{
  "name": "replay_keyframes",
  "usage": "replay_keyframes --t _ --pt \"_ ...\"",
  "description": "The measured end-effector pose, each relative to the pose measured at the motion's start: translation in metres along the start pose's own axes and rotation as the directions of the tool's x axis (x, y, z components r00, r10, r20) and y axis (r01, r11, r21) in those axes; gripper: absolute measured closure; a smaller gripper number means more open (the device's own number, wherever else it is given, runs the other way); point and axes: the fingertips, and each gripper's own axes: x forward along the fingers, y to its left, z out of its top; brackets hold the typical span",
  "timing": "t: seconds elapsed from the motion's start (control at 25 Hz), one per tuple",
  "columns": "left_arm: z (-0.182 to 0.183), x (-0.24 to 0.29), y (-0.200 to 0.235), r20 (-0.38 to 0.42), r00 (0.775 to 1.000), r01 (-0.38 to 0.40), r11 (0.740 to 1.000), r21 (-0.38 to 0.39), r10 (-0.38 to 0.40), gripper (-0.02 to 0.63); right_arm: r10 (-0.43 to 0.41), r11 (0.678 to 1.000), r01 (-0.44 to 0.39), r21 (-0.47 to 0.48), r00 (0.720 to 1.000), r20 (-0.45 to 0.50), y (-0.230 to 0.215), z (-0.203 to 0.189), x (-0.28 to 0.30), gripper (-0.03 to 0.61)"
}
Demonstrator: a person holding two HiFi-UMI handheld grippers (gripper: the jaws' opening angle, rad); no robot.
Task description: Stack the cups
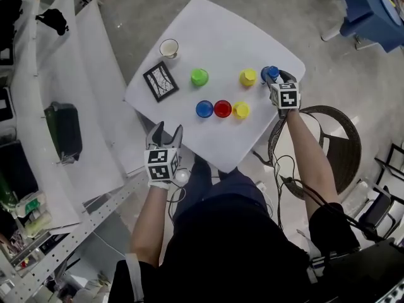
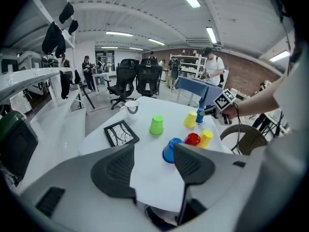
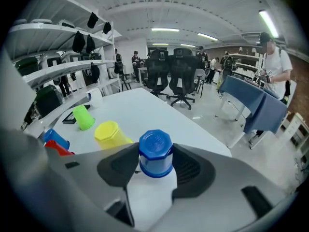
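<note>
The right gripper (image 3: 155, 169) is clenched on a blue cup (image 3: 155, 151): the cup stands upside down on the white table (image 1: 208, 36), near the table's edge, with a pad against each of its sides. Just to that gripper's left, close to its left jaw, a yellow cup (image 3: 110, 132) also stands upside down, near the blue cup but apart from it. Farther left, past the yellow one, is a green cup (image 3: 83, 117), with bare tabletop between them. Nearer the person, to the left of the right gripper, three more upturned cups form a tight row: a second yellow cup (image 1: 240, 110), a red cup (image 1: 222, 108) and a second blue cup (image 1: 204, 109), each just beside the next. No cup sits on another. The left gripper (image 2: 153, 166) is released, its jaws wide apart with nothing between the pads; it hangs off the table's near edge, well apart from the right gripper. Ahead of its right jaw lies the second blue cup, the nearest cup to it. Ahead and to its left is a black-framed picture (image 1: 160, 81) lying flat, and beyond that a pale mug (image 1: 168, 48) standing upright. A wicker chair (image 1: 334, 137) sits beneath the right forearm.
</note>
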Motion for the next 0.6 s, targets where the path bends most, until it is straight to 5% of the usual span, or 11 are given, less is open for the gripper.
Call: replay_keyframes --t 0.28,0.6 --pt "0.005 0.004 -0.002 -0.003 1.000 0.013 1.000 0.018 -0.013 0.365 0.002 0.999 -0.002 -0.041 1.000 0.007 0.013 0.009 -0.022 0.368" --pt "0.018 0.011 -0.015 0.026 0.995 0.098 0.994 0.051 -0.100 0.371 0.033 0.999 -0.036 0.023 0.994 0.102 0.049 0.018 -0.086 0.368"
